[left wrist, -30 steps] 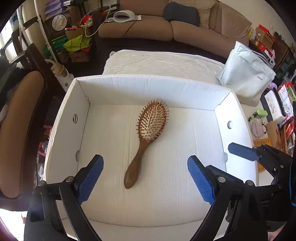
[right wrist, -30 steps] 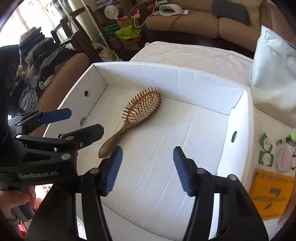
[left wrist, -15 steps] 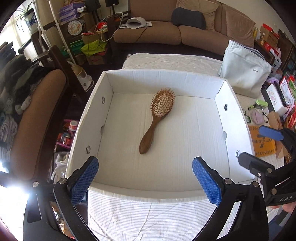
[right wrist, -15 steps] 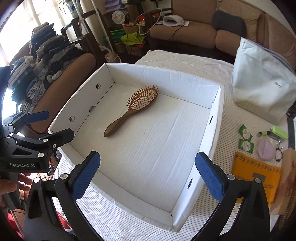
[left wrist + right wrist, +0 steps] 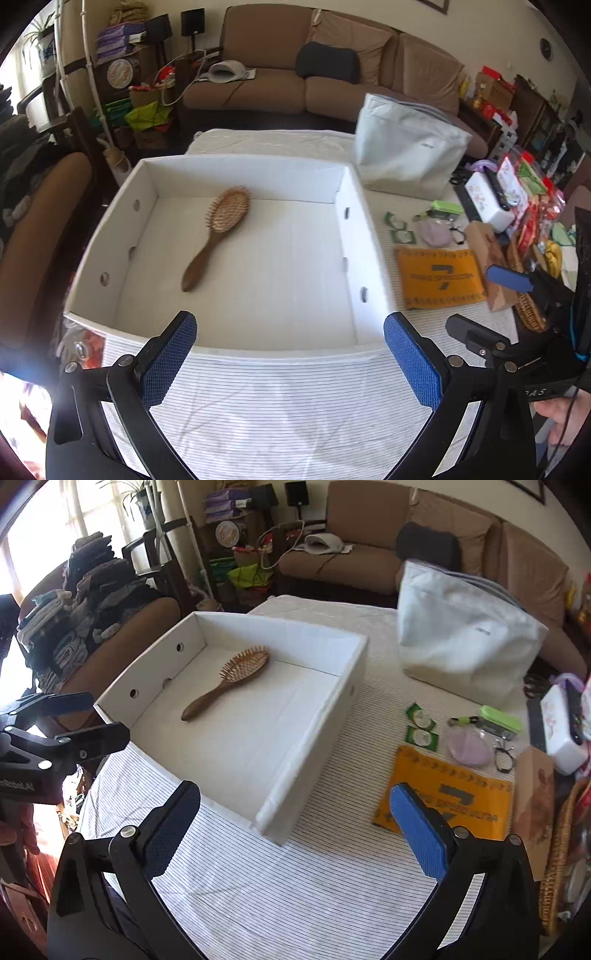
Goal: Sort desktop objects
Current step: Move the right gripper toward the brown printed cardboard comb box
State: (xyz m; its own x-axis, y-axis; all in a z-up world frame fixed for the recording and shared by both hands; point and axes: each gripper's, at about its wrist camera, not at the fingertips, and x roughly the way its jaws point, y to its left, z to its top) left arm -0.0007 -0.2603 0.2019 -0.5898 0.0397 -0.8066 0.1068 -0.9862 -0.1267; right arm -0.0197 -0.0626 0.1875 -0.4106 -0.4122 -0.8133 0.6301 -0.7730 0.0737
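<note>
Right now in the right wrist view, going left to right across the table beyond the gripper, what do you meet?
Wooden hairbrush in the white cardboard box → two green sachets → pink round pouch → green case → white tissue box.

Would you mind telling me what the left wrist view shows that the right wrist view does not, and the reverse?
Only the left wrist view shows bananas at the table's far right and the right gripper from the side. Only the right wrist view shows folded clothes piled on a chair and the left gripper. Both show the hairbrush in the white box, the orange packet and the pale bag.
</note>
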